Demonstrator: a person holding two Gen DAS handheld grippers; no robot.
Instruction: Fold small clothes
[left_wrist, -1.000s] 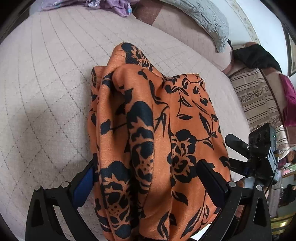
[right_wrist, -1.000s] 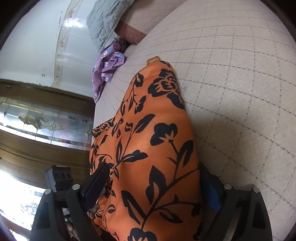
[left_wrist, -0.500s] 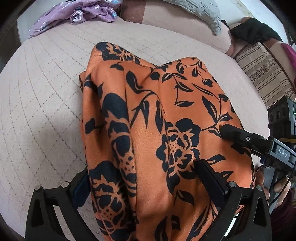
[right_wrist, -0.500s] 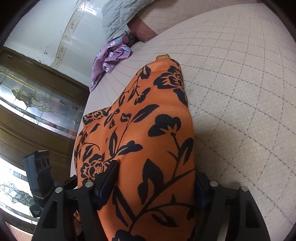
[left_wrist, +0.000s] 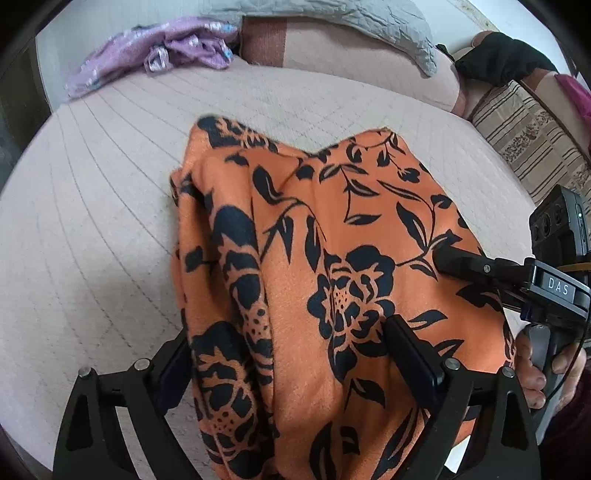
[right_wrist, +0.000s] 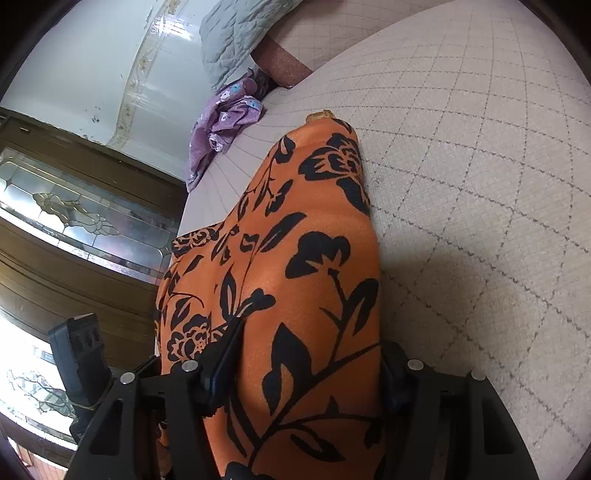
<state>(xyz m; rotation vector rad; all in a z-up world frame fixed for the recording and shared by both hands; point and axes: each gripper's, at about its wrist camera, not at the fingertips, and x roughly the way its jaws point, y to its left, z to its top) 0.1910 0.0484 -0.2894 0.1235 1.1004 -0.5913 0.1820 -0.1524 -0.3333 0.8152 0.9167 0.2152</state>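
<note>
An orange garment with black flowers (left_wrist: 332, 258) drapes from both grippers down onto the quilted bed (left_wrist: 92, 240). My left gripper (left_wrist: 291, 354) is shut on its near edge, cloth bunched between the fingers. The right gripper's finger (left_wrist: 461, 264) shows at the right of the left wrist view, pressed on the cloth. In the right wrist view the garment (right_wrist: 303, 295) fills the middle and my right gripper (right_wrist: 306, 365) is shut on it; its far end rests on the bed (right_wrist: 480, 184).
A purple garment (left_wrist: 166, 55) lies crumpled at the bed's far edge, also in the right wrist view (right_wrist: 225, 122). A grey quilt (left_wrist: 351, 26) and pillow lie behind. A striped blanket (left_wrist: 524, 136) and black cloth (left_wrist: 502, 55) sit at right.
Both grippers have lifted and carried the orange garment forward over the bed. The right gripper has come closer to the left one.
</note>
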